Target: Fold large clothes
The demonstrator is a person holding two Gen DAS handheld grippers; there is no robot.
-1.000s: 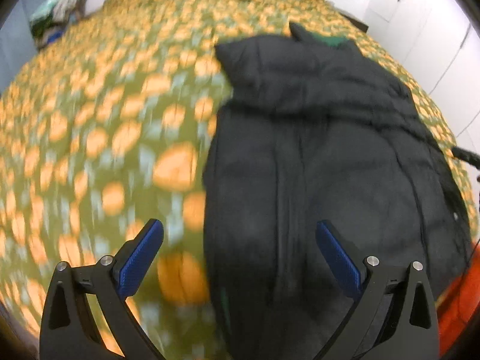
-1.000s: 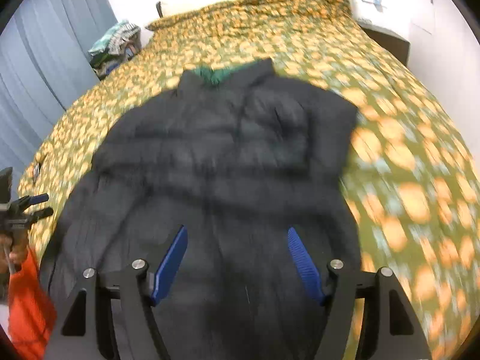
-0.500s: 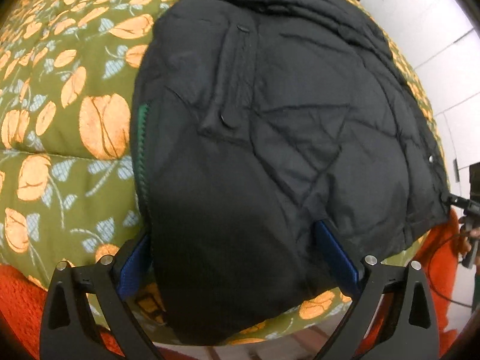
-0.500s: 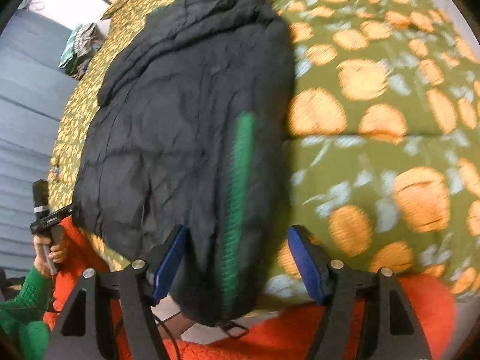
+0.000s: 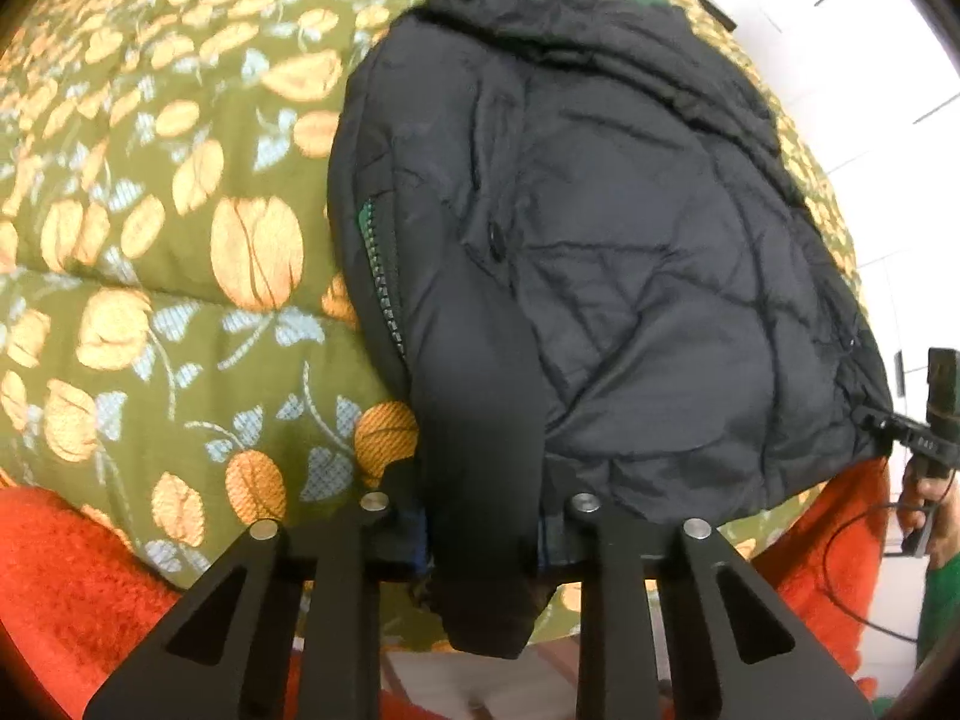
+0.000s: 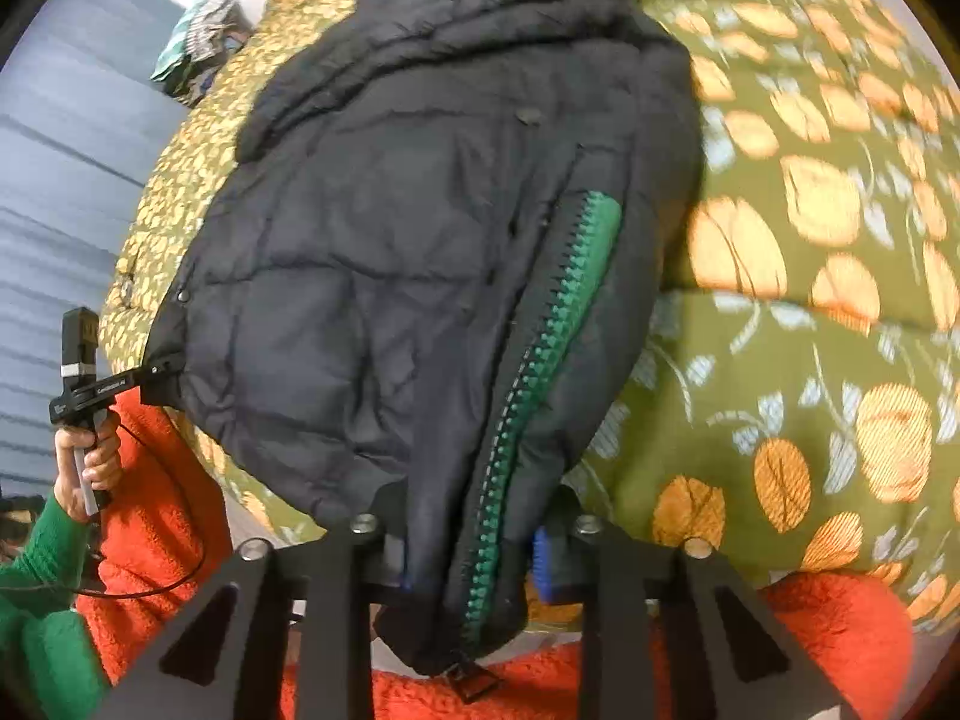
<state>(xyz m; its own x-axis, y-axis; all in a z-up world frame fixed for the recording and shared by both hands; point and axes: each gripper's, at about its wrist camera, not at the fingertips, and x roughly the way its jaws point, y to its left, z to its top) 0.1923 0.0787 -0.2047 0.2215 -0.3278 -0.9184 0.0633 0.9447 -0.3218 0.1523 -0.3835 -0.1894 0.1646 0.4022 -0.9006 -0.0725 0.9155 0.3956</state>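
Our left gripper (image 5: pixel 483 546) is clamped on the bottom hem of the black puffer jacket (image 5: pixel 600 252); the fabric bunches between its blue pads and hangs below them over the bed's edge. Our right gripper (image 6: pixel 474 546) is likewise closed on the jacket's other bottom corner, pinching the hem right at the green zipper (image 6: pixel 540 372), whose metal pull (image 6: pixel 474 681) dangles beneath the fingers. In the right wrist view we see one blue pad (image 6: pixel 541 564) pressed against the cloth.

Just below both grippers runs a red fleecy blanket (image 5: pixel 66 576) along the bed's near edge. Beyond it, the jacket lies spread on the olive bedspread with orange flowers (image 5: pixel 180 228), collar toward the far end. There are no containers in view.

Farther off, at the head of the bed's side, a pile of folded clothes (image 6: pixel 201 39) sits beside a grey-blue curtain (image 6: pixel 66 168).
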